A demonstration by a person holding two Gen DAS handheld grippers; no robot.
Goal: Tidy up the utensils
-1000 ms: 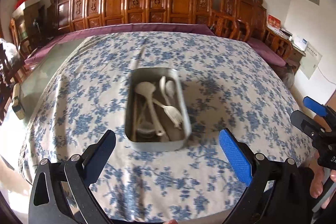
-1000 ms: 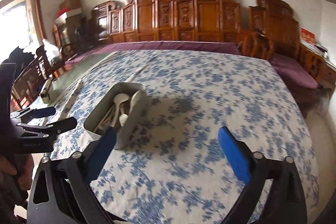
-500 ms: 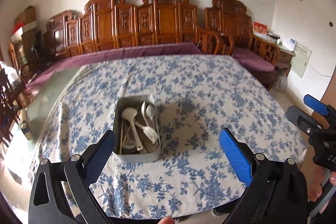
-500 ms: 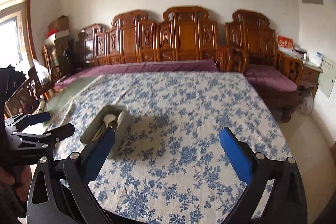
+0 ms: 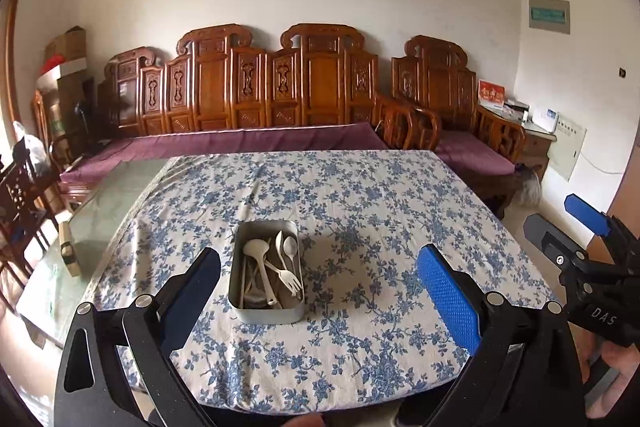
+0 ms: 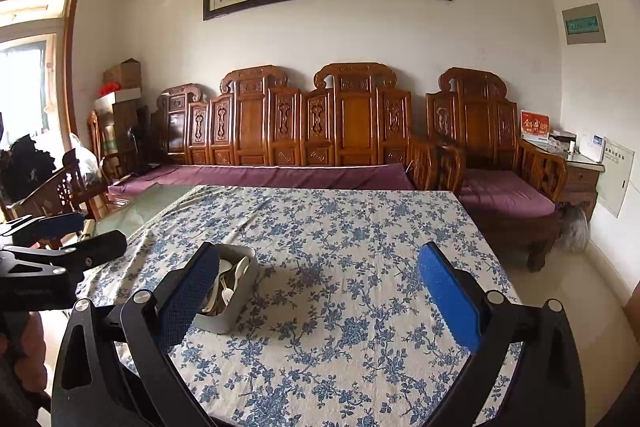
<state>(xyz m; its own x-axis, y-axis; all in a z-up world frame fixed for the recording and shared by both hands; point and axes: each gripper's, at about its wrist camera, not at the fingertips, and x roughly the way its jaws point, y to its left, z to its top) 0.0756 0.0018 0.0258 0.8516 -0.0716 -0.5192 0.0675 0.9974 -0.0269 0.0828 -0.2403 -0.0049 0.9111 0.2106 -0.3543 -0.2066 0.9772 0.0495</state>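
Observation:
A grey metal tray (image 5: 266,313) sits on the blue-flowered tablecloth (image 5: 380,211), holding several white utensils: a ladle (image 5: 256,255), a spoon (image 5: 290,247) and a fork (image 5: 290,279). My left gripper (image 5: 320,291) is open and empty, held back from the table's near edge, the tray between its fingers in view. My right gripper (image 6: 320,291) is open and empty, to the right of the tray (image 6: 234,301), which its left finger partly hides. The right gripper also shows at the right of the left wrist view (image 5: 568,231).
The table's left part is bare glass (image 5: 100,203) with a small box (image 5: 68,247) on it. Carved wooden benches (image 5: 280,87) with purple cushions line the far wall. Wooden chairs (image 6: 60,187) stand at the left. The left gripper appears in the right wrist view (image 6: 60,239).
Both grippers have pulled back and up from the table, so the tray looks smaller and farther and more of the wall shows. Both stay open.

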